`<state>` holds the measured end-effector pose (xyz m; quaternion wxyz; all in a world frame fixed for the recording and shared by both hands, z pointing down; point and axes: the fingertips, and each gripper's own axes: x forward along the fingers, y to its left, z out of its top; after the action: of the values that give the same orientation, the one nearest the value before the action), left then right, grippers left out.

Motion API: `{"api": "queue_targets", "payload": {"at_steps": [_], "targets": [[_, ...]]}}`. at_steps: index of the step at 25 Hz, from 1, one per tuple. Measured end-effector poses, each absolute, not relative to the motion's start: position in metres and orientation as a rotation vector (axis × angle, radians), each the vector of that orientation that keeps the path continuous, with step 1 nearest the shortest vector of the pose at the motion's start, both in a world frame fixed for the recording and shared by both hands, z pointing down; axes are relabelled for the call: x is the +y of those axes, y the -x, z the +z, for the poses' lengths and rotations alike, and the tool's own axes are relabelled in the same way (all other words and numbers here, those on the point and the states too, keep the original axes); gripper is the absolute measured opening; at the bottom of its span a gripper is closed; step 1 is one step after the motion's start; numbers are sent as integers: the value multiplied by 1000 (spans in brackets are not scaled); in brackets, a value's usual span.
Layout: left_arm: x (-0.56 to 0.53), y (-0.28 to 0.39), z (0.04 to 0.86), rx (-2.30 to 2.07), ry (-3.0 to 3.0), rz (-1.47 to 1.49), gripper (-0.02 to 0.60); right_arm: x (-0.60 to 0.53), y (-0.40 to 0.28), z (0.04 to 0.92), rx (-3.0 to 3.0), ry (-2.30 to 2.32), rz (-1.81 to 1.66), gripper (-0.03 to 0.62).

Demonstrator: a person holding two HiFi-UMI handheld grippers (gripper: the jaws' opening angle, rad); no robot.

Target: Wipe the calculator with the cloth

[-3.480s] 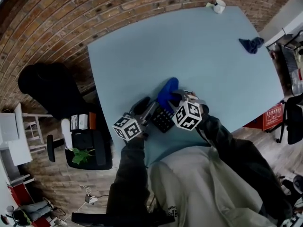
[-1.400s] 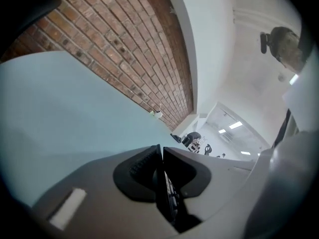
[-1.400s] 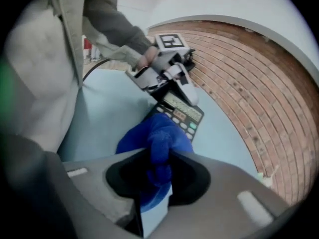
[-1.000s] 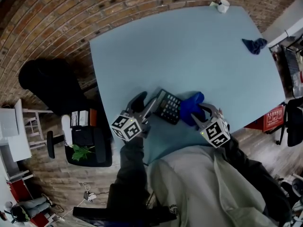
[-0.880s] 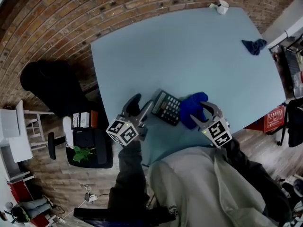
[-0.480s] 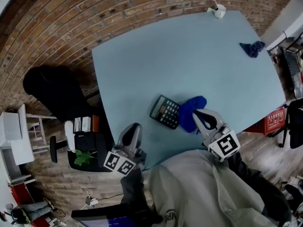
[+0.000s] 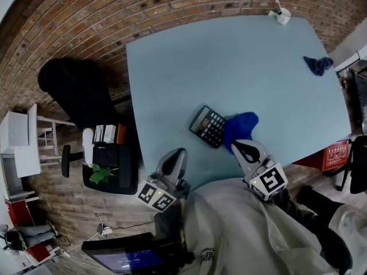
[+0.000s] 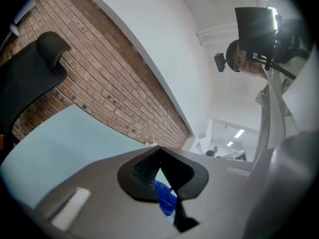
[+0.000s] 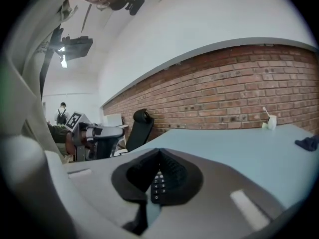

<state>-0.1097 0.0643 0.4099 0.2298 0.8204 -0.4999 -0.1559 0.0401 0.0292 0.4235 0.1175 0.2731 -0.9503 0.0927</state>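
The counter (image 7: 229,67) has a light blue top. A calculator (image 7: 207,126) lies flat close to the near edge, keys up and askew to that edge. A blue cloth (image 7: 241,128) lies bunched against the calculator's right side, touching it. A darker cloth (image 7: 318,65) lies crumpled by the right edge, well apart. A white cup (image 7: 281,16) stands at the far corner with a stick in it.

Office-type workspace is indicated: a brick wall (image 7: 114,16) at 11 o'clock, a black office chair (image 7: 74,90) at 9 o'clock, a large pale-blue table (image 7: 241,62), and a lit screen (image 7: 123,260) at 7 o'clock.
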Motion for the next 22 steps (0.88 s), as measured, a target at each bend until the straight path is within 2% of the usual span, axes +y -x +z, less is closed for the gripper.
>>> {"api": "queue_targets", "payload": {"at_steps": [11,22], "targets": [[65,96,426,-1330,-2264,-397,5,33,-26,443,-2724,-746,347,2],[52,81,430,-1276,-2254,-395,5,28,-40,445,-2707,-787,347,2]]}}
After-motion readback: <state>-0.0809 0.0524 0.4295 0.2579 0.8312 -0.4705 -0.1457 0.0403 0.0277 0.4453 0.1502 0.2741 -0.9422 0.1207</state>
